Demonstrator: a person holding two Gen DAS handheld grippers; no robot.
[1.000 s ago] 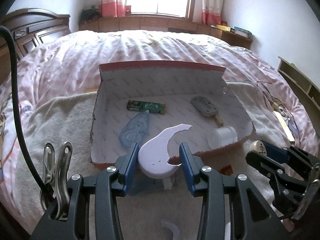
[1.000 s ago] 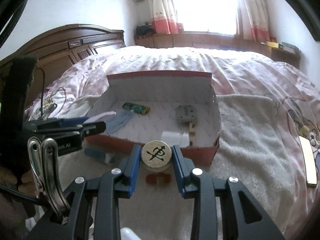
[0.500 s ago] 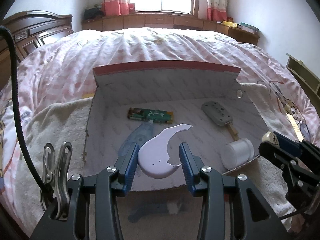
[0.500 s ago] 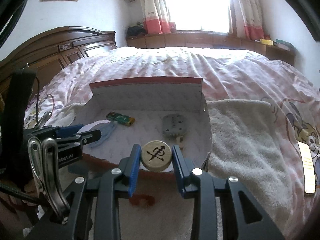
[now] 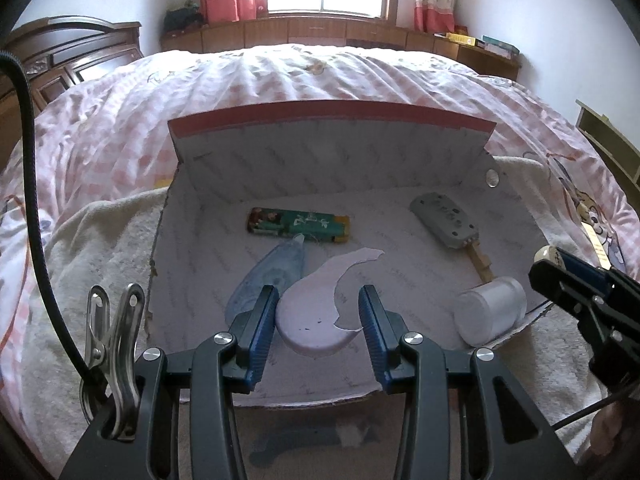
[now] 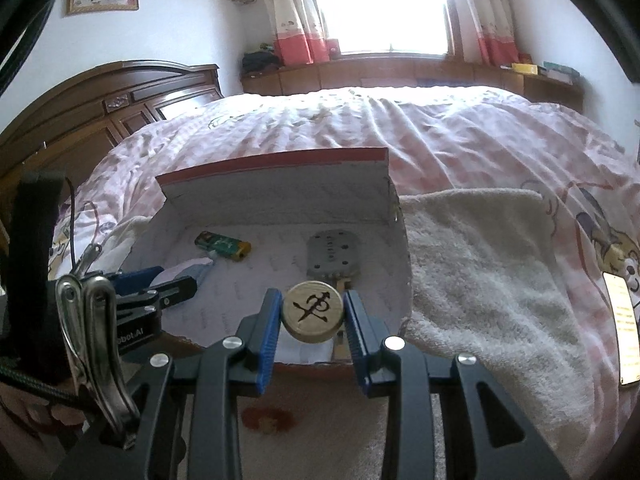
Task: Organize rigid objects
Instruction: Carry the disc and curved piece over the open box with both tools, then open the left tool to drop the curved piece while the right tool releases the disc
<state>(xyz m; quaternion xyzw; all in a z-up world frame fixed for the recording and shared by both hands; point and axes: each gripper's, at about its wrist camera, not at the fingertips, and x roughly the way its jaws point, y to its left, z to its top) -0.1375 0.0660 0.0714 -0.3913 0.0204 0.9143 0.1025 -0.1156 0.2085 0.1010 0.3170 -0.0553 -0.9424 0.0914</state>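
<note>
On the bed, a box [image 5: 332,152] holds a lighter [image 5: 298,226] and jar [image 5: 490,314] — each hand-held gripper grips a piece.

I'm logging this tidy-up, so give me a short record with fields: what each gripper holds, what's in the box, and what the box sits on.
left gripper: jaws shut on a pale curved plastic piece, over the box
right gripper: jaws shut on a round wooden game piece
box: open, on a towel
in box: green lighter, blue tape dispenser, grey plug, white jar on its side
</note>
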